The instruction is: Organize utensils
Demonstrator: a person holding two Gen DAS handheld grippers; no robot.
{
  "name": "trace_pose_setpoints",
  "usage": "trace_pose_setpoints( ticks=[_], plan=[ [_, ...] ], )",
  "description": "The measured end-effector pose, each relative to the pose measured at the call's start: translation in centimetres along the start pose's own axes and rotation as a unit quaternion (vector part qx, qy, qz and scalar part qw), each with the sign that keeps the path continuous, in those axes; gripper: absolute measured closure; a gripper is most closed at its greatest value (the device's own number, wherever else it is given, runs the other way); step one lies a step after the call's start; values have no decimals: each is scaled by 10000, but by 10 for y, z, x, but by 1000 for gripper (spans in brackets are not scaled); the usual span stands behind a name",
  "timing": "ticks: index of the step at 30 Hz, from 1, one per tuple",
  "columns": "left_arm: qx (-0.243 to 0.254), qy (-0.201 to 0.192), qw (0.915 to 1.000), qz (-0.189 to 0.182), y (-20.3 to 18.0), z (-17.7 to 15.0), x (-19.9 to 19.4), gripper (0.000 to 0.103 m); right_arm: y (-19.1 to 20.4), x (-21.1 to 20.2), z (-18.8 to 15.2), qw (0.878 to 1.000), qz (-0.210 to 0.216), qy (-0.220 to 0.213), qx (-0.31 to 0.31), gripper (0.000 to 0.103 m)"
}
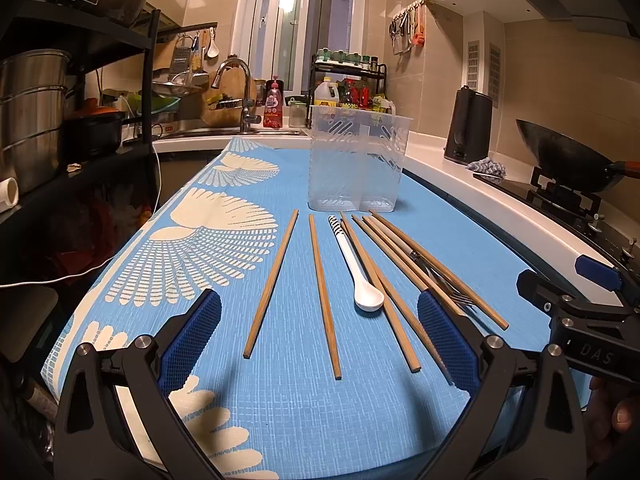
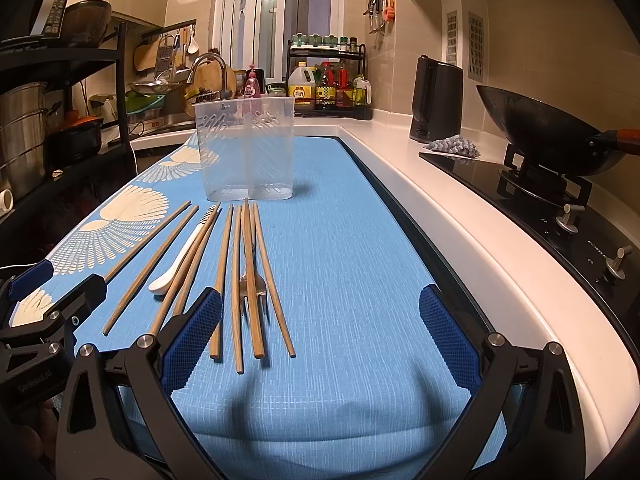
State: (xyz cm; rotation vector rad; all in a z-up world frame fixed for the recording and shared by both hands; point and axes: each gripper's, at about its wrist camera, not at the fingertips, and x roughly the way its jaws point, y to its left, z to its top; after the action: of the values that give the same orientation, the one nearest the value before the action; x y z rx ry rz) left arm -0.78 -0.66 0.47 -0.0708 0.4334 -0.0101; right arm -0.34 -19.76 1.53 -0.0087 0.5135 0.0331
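Several wooden chopsticks [image 1: 272, 282] lie side by side on a blue mat [image 1: 280, 408], pointing toward a clear two-compartment plastic holder [image 1: 356, 162] that stands upright and empty behind them. A white spoon [image 1: 356, 264] lies among the chopsticks. A metal fork [image 2: 250, 292] lies partly under the right-hand chopsticks [image 2: 250, 276]. My left gripper [image 1: 320, 344] is open and empty above the near ends of the chopsticks. My right gripper [image 2: 320, 344] is open and empty, to the right of the chopsticks. The holder also shows in the right wrist view [image 2: 248, 152].
A white counter [image 2: 460, 216] runs along the mat's right side, with a black kettle [image 2: 436, 100], a grey cloth [image 2: 454, 147] and a wok [image 2: 548, 132] on a black stove. A sink with a faucet [image 1: 240, 92] and a bottle rack [image 2: 332, 80] stand behind. Black shelving with pots [image 1: 32, 120] is at left.
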Motion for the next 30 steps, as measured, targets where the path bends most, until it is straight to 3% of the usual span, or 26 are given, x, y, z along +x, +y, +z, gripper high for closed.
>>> trace_pose_setpoints(
  ticks=[30],
  plan=[
    [47,-31,10000,-11,-3,1,-1,7,4,-1,-1,10000,18,-15,-31,7]
  ],
)
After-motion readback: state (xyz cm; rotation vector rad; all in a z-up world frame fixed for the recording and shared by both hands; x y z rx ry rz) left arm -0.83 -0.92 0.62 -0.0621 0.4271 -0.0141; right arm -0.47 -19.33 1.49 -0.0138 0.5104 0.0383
